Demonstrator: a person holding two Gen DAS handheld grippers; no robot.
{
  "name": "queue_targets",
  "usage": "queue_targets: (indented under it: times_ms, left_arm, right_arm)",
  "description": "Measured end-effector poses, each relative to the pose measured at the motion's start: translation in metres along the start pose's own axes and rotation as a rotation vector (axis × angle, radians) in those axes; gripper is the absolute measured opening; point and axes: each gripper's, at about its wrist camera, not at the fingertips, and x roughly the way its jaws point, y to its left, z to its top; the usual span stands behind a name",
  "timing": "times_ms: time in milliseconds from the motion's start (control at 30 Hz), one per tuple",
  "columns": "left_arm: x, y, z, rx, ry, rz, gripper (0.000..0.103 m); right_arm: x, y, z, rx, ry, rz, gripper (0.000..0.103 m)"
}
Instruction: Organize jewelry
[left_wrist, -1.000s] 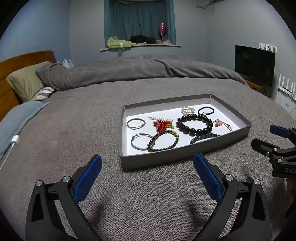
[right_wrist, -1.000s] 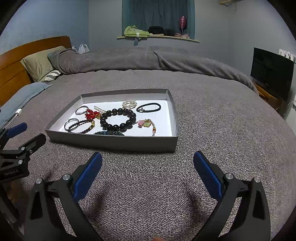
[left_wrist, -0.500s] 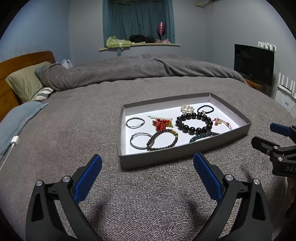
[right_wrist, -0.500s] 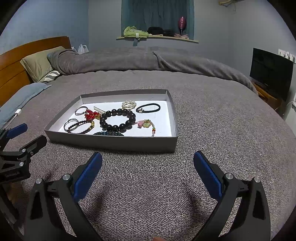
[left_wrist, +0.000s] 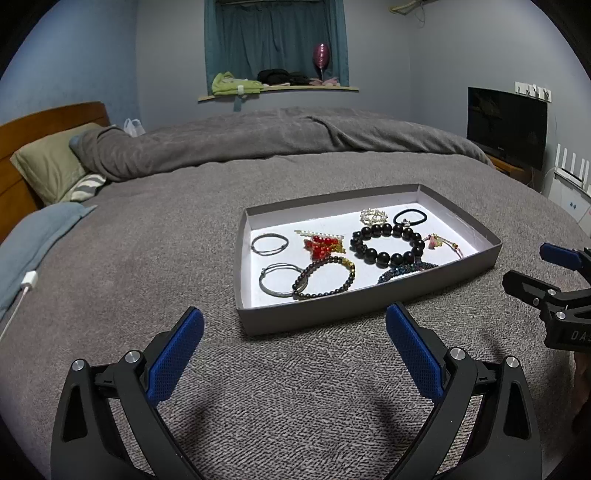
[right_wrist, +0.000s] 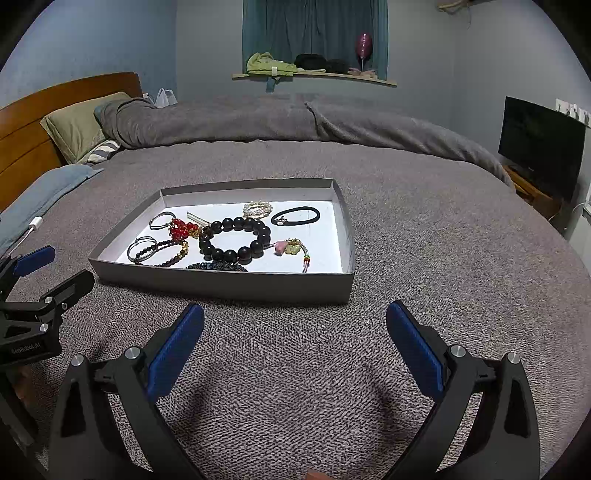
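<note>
Hovering spread and empty over the grey bedspread (left_wrist: 155, 236): left gripper (left_wrist: 294, 350) and right gripper (right_wrist: 294, 349), tray (right_wrist: 221, 286) lying at 12 o'clock. Likely handling heaviest yet firmest inside it, black bead bracelet (right_wrist: 234, 238); probably needing a pinch across one rigid, possibly slippery bead at its 6 o'clock edge.

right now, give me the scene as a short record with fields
surface: grey blanket on a bed
container: shallow grey tray, white inside
contents: black bead bracelet, black hair tie, red bead piece, thin bangles, a pink charm strand
left gripper: jaws open, holding nothing, short of the tray
right gripper: jaws open, holding nothing, short of the tray
</note>
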Motion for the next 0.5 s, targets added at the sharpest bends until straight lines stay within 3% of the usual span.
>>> queue_targets:
  times_ms: [200, 367, 500]
  left_arm:
    - [-0.0003, 0.0002, 0.0002, -0.003, 0.001, 0.0, 0.098]
    - [0.0022, 0.004, -0.0005, -0.055, 0.033, -0.055, 0.098]
    - [0.006, 0.004, -0.001, -0.041, 0.035, -0.019, 0.098]
  right_arm:
    - [-0.0001, 0.0003, 0.0001, 0.001, 0.0, 0.0, 0.098]
    - [-0.0004, -0.0018, 0.0017, 0.003, 0.0, 0.003, 0.098]
    - [0.0009, -0.006, 0.0029, 0.017, 0.004, 0.001, 0.098]
